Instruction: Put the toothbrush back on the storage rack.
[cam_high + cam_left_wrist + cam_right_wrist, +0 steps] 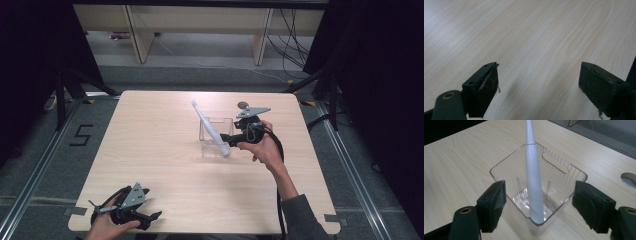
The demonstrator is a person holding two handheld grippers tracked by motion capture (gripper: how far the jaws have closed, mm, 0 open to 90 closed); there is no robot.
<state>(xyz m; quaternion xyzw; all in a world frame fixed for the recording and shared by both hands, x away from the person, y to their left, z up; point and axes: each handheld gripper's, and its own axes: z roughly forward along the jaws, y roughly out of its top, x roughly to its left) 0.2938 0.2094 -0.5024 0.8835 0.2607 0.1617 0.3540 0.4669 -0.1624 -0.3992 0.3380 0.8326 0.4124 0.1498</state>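
Toothbrush (533, 182) already leans in the clear container (506, 165) toward the table's (150, 150) far-right part; your right gripper (539, 202) gapes empty around it, so only withdrawing remains.

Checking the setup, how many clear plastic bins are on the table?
1: the clear bin stands right of the table's middle, before the right gripper, a white toothbrush leaning inside.

High view: fixed above near edge of table (150, 165), facing forward and down; whole top and floor beyond in frame.

Left gripper view: low, close over bare tabletop; facing direction hard to tell.

Right gripper view: close, angled down into bin (554, 167) holding toothbrush (534, 180). High view shares bin (216, 131), toothbrush (210, 127).
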